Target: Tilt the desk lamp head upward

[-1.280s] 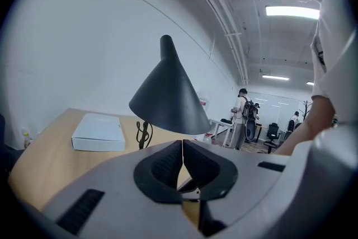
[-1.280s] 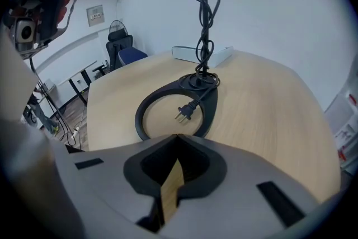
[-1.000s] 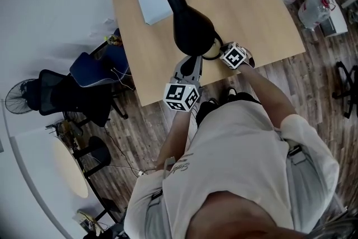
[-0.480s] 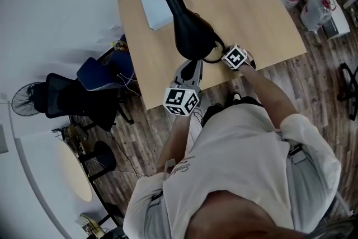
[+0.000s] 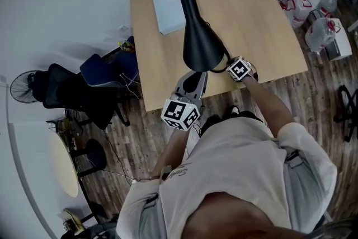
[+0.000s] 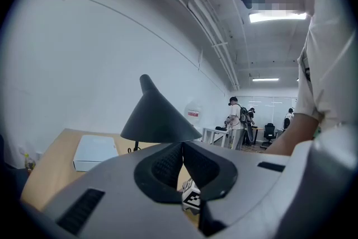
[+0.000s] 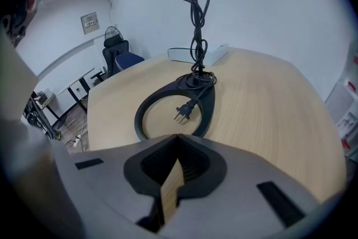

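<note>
Head view has the black desk lamp head (image 5: 198, 45) hanging over the near part of the wooden table (image 5: 263, 25), with a white box (image 5: 169, 8) by the far edge. Your left tongs (image 6: 182, 157) sit just below the shade, closed up with nothing in them. Your right tongs (image 7: 178, 140) are pinched together and empty too, pointing at the lamp's ring base (image 7: 208, 103), where the plug (image 7: 184, 113) lies inside the ring.
</note>
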